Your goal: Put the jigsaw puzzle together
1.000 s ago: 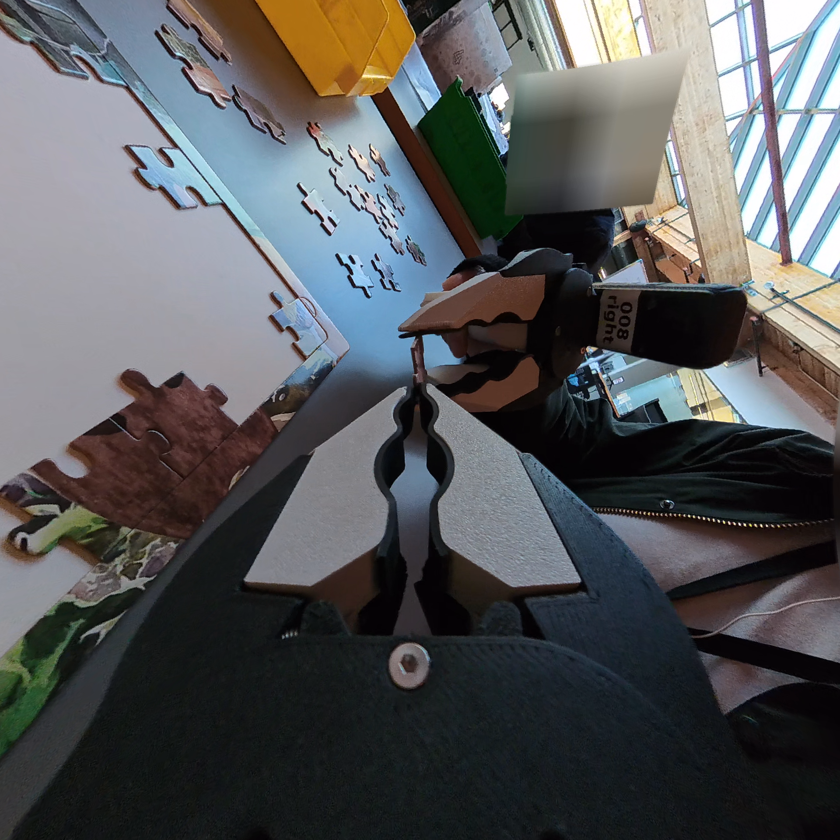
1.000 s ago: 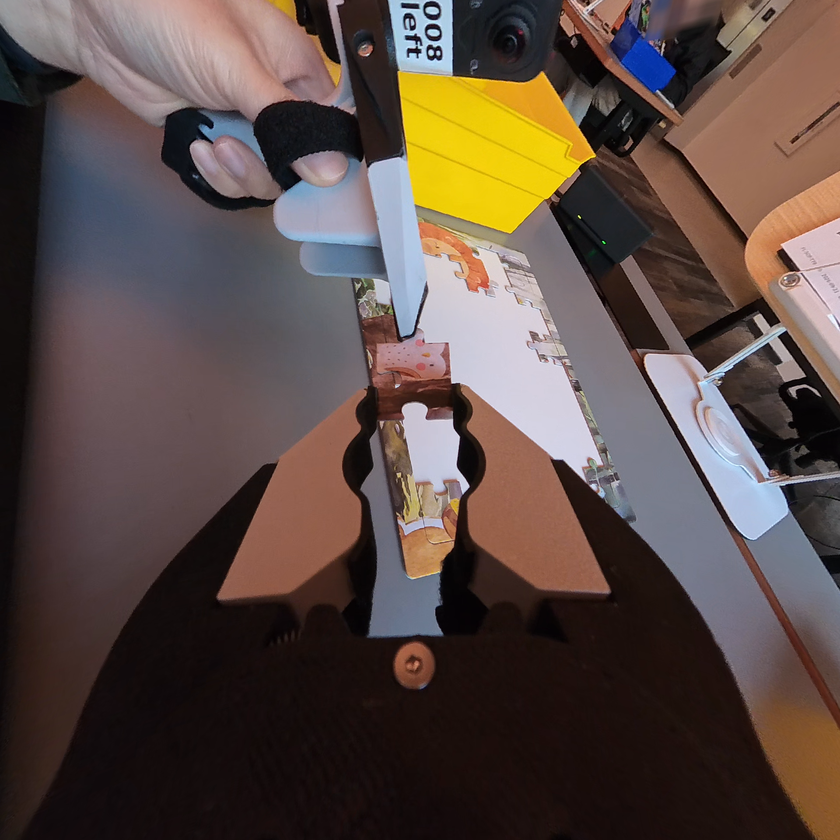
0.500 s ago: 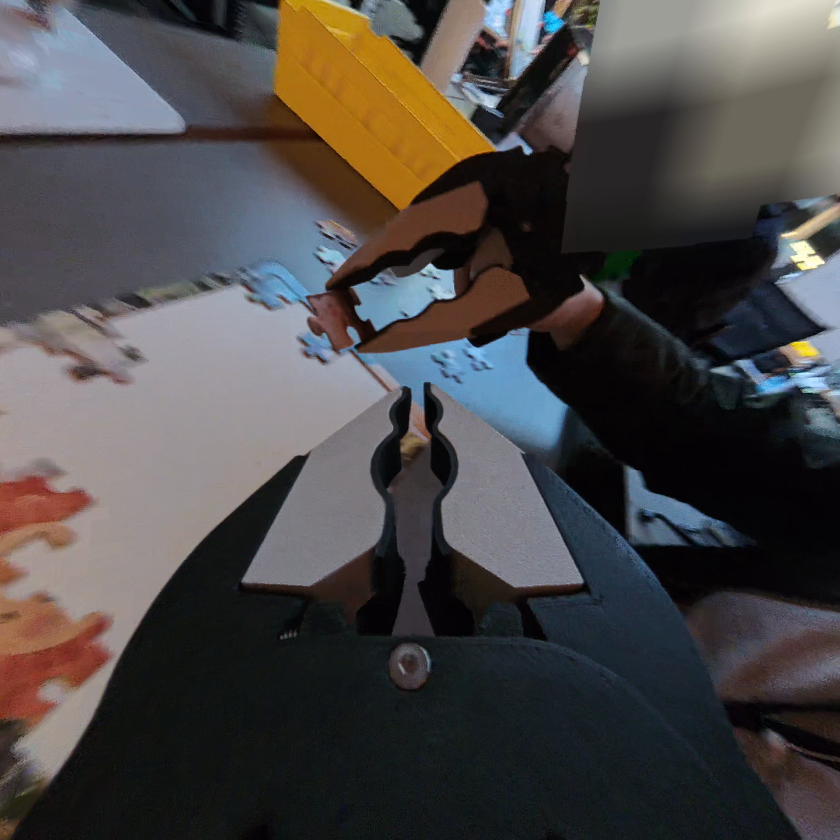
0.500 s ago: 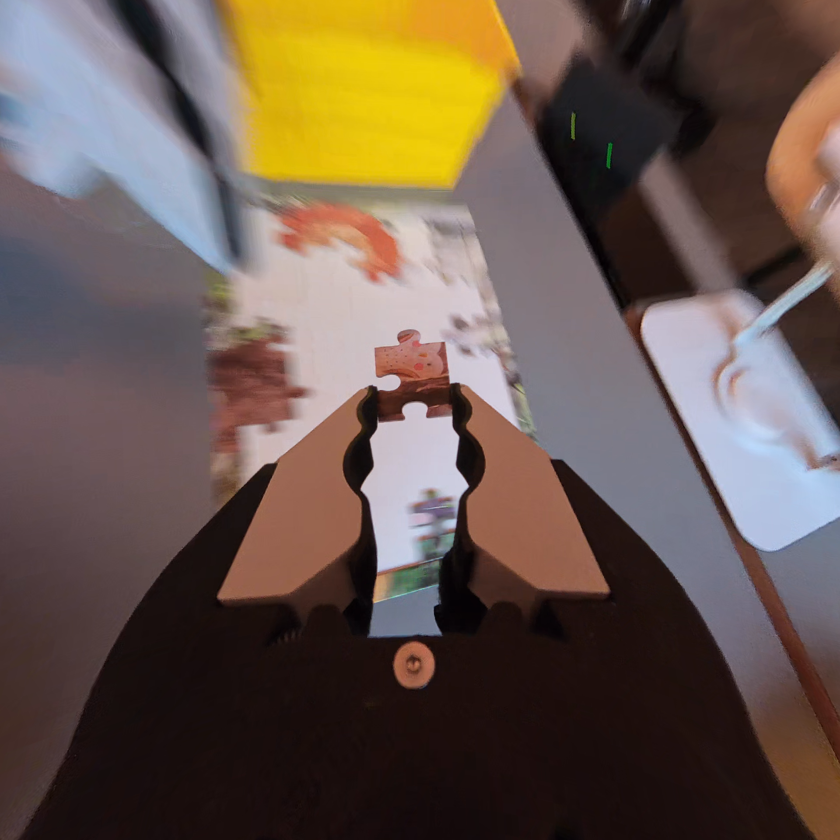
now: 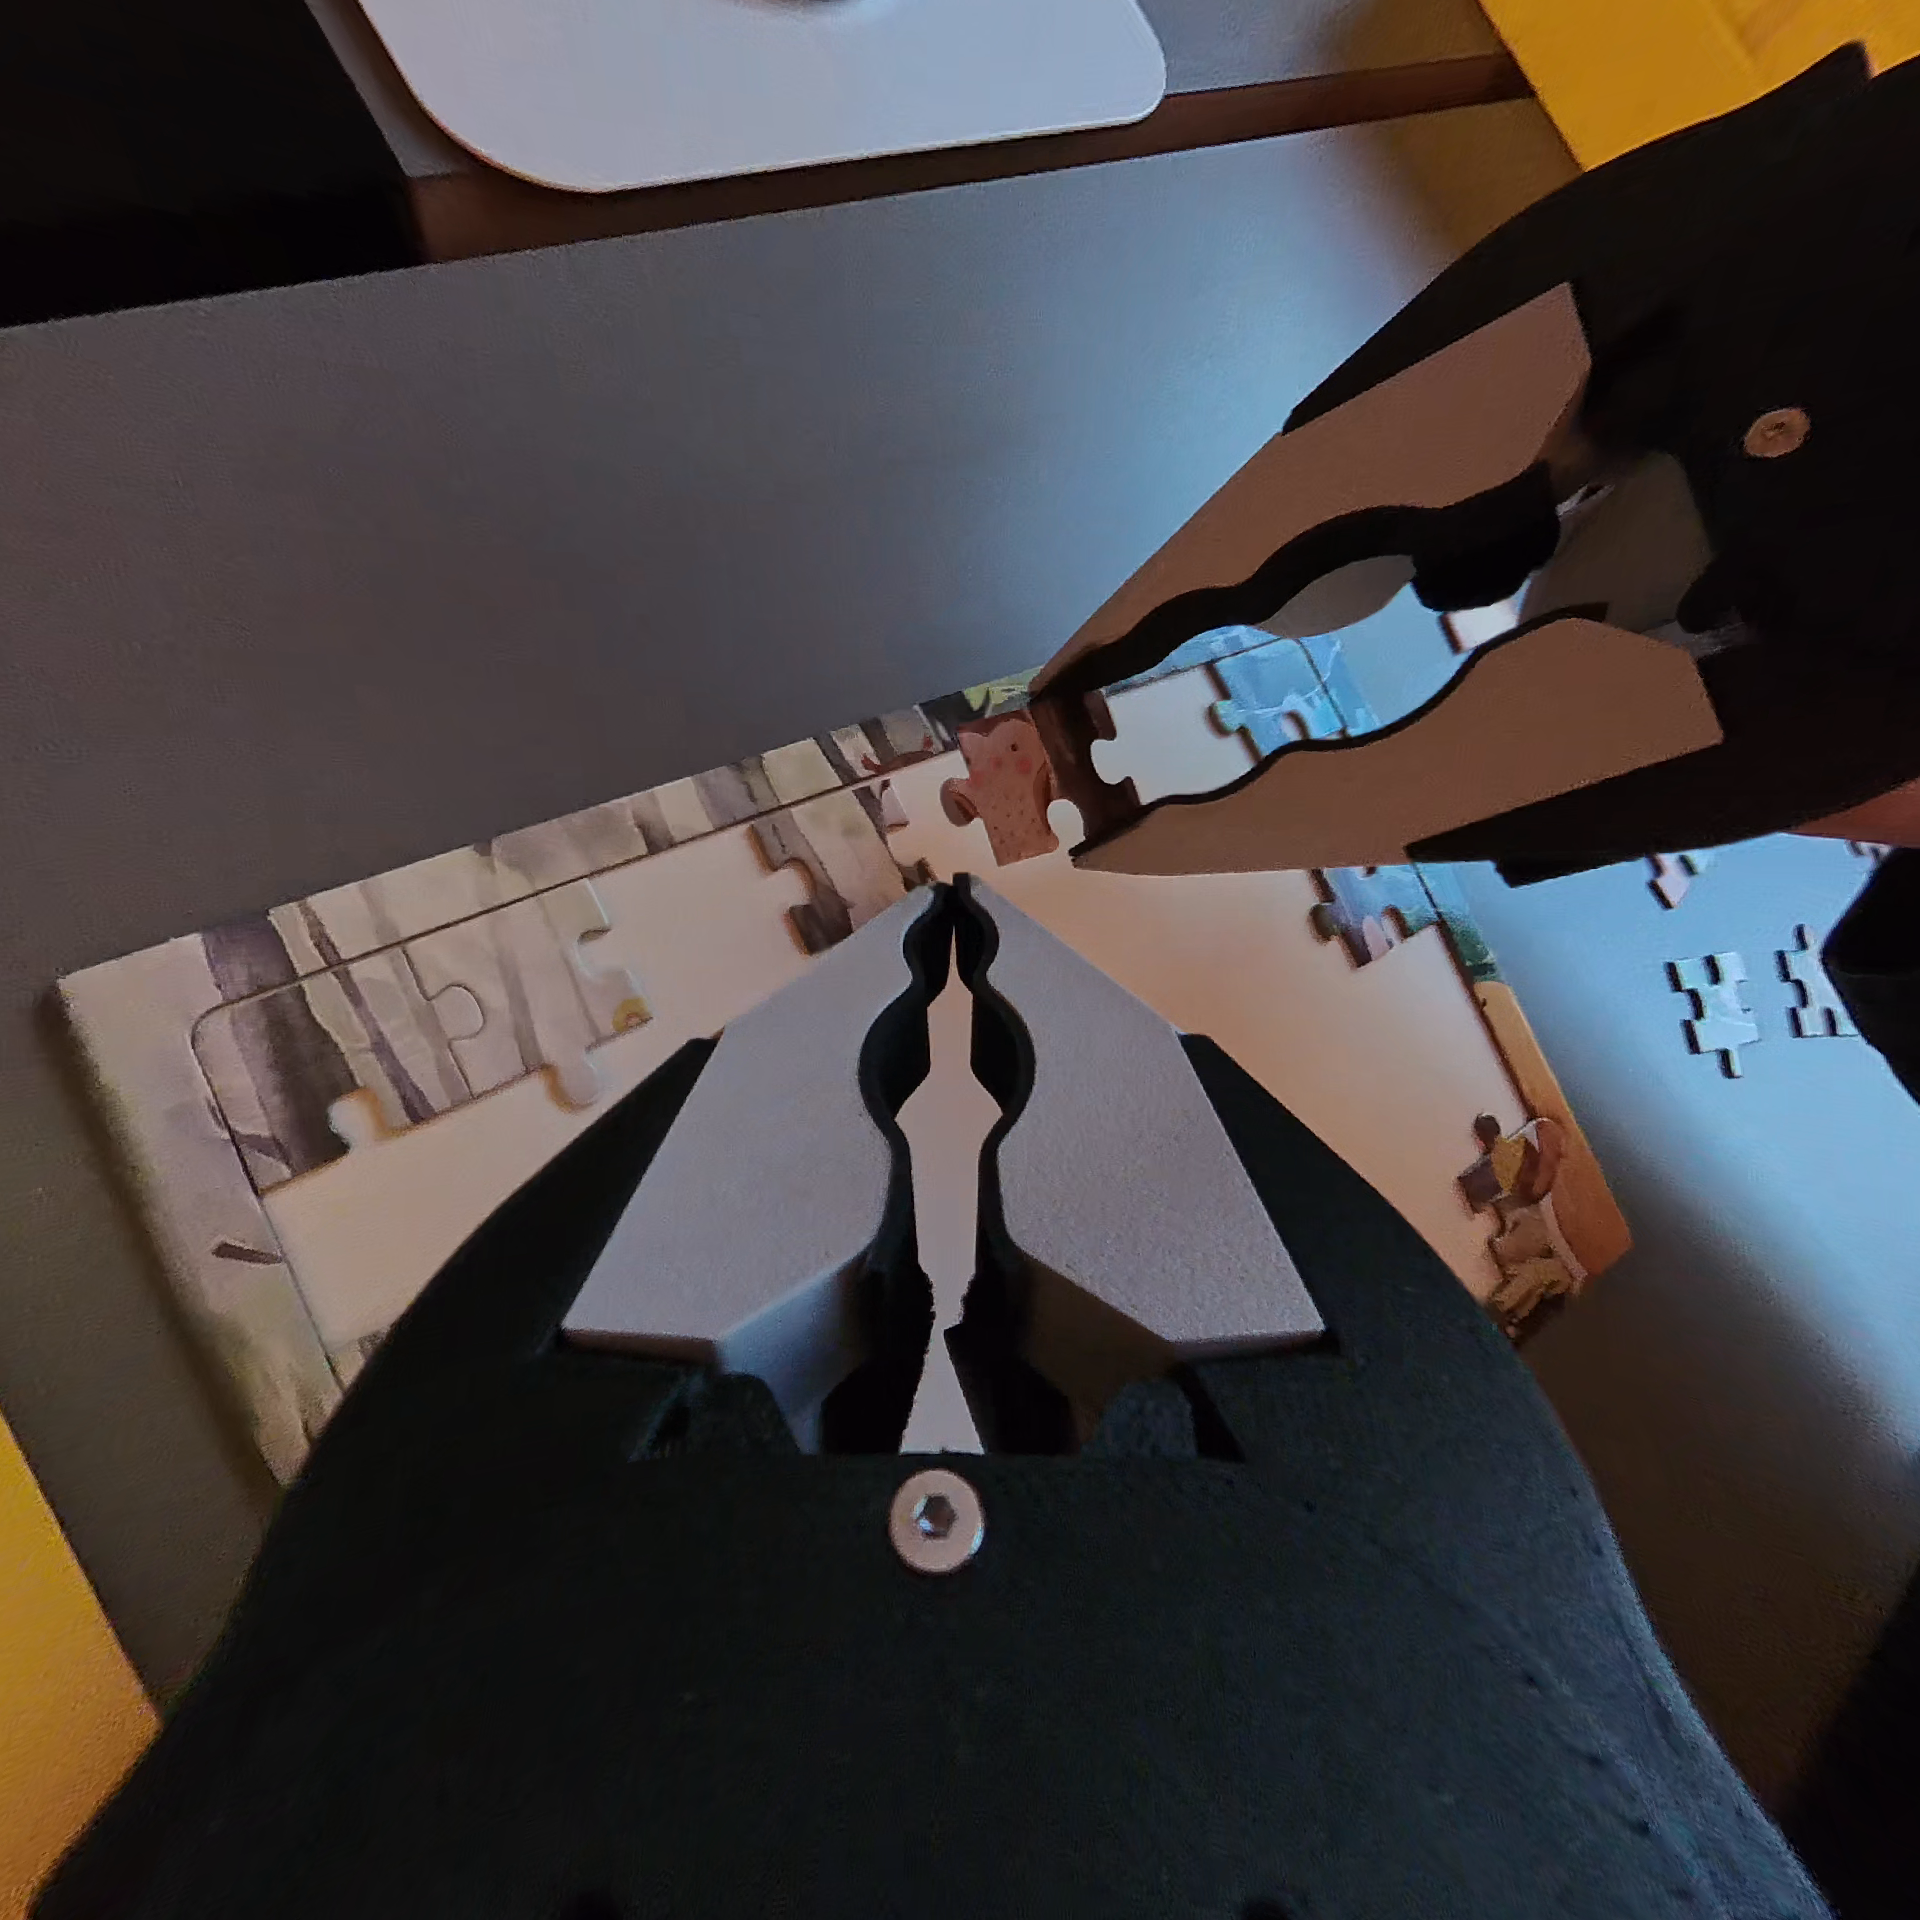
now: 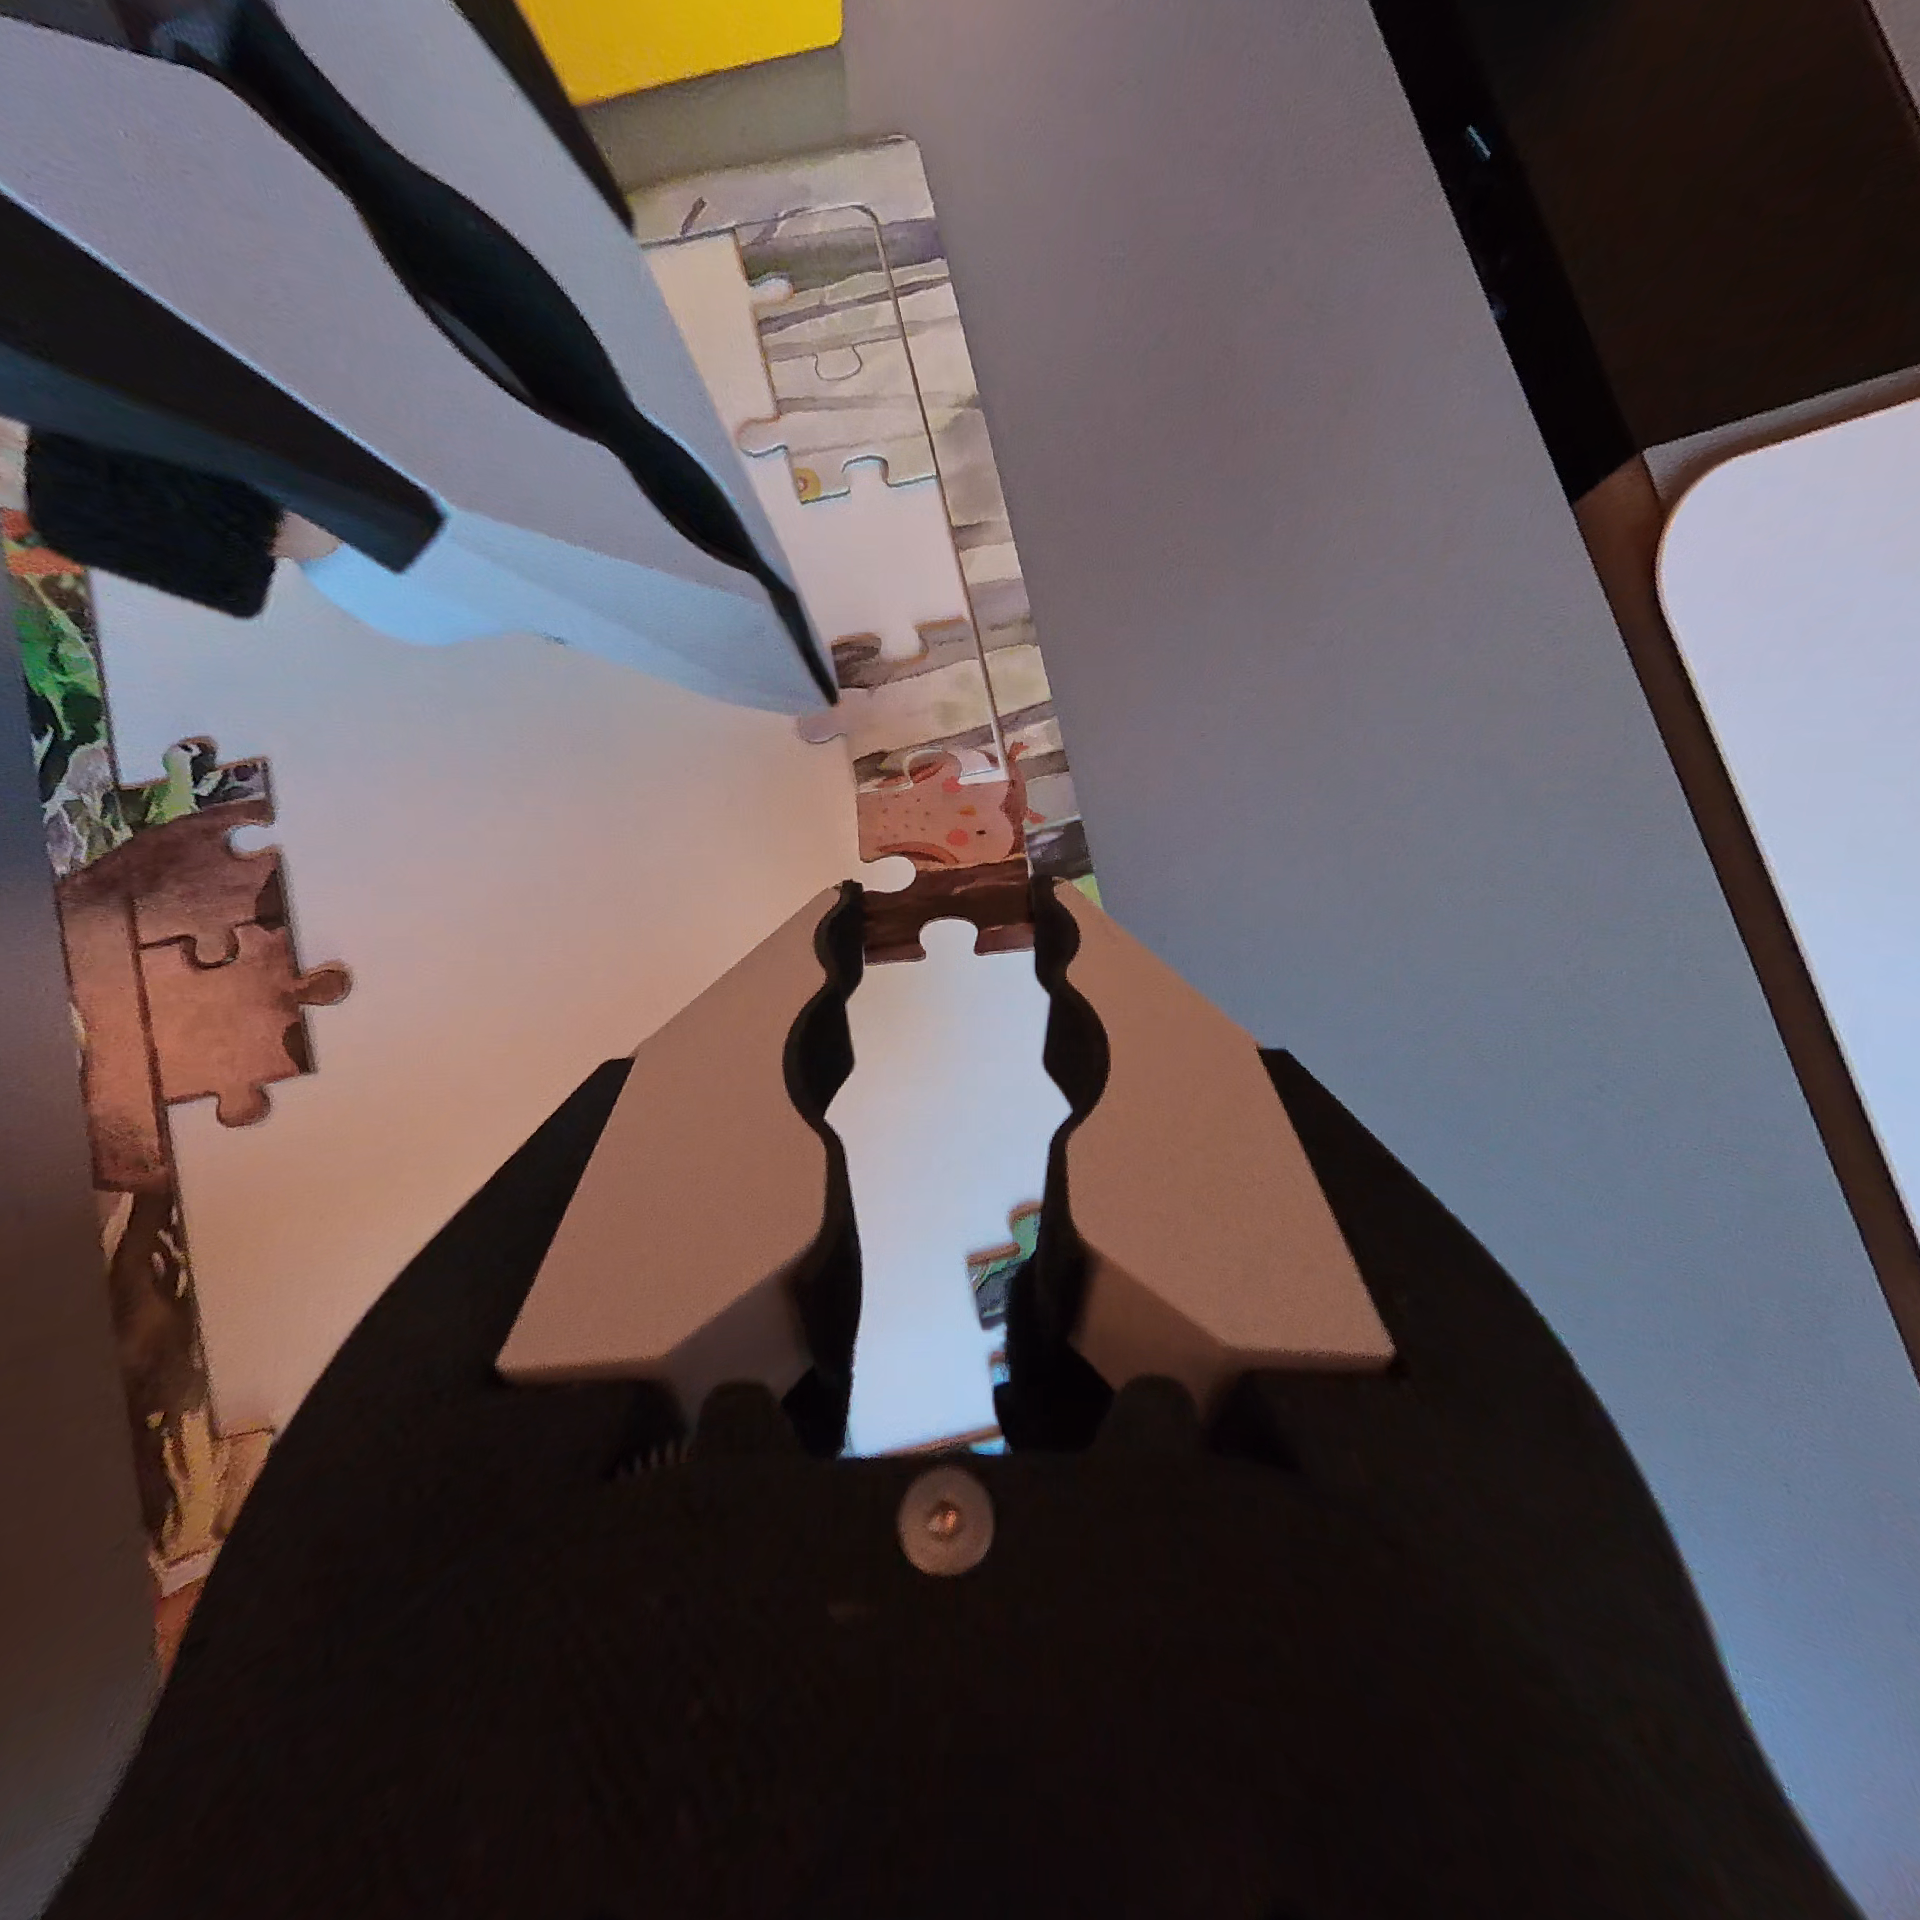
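While the right gripper (image 6: pixel 945 899) pinches a pink-and-brown puzzle piece (image 6: pixel 940 831) by its brown end, right at the puzzle board's (image 6: pixel 499 831) long edge beside the pale tree pieces already in, the left gripper (image 5: pixel 954 883) sits with its jaws pressed together and empty, tips just beside that piece. Few loose pieces (image 5: pixel 1720 1003) lie on the grey table (image 5: pixel 623 468) off the board.
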A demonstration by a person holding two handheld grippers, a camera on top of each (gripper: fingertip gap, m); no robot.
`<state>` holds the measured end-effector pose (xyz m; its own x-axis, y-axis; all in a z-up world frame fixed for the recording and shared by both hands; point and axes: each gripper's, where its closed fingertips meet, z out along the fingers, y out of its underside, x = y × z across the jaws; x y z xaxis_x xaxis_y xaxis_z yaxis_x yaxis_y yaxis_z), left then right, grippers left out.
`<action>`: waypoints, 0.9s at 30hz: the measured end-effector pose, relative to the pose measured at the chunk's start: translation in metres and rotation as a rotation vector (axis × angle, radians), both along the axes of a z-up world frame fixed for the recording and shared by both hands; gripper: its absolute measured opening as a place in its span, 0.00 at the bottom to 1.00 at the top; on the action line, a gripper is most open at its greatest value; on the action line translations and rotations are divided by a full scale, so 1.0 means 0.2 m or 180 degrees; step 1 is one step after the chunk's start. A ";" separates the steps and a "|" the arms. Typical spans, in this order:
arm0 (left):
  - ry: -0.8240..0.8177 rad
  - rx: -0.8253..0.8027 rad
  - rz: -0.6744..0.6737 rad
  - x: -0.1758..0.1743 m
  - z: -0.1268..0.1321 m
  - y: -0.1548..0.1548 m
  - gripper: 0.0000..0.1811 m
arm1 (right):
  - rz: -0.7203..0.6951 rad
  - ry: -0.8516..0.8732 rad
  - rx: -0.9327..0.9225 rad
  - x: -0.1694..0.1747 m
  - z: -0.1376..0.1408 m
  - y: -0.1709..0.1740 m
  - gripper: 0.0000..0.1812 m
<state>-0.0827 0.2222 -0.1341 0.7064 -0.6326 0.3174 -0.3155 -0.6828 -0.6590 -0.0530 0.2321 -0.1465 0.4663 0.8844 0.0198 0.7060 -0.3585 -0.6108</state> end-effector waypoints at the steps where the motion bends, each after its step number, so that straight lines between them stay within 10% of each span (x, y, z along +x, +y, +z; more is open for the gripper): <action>1: 0.0087 0.0015 -0.0020 -0.01 -0.02 0.01 0.00 | 0.0034 -0.0039 0.0012 0.00 -0.01 0.00 0.18; 27: 0.0519 0.0066 -0.0169 -0.02 -0.14 0.04 0.00 | 0.0145 -0.0075 -0.0142 -0.03 -0.09 0.00 0.18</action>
<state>-0.0863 0.2310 -0.1615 0.7129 -0.6757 0.1877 -0.4547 -0.6491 -0.6098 -0.0590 0.2330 -0.1649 0.4254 0.9050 -0.0095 0.7361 -0.3521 -0.5780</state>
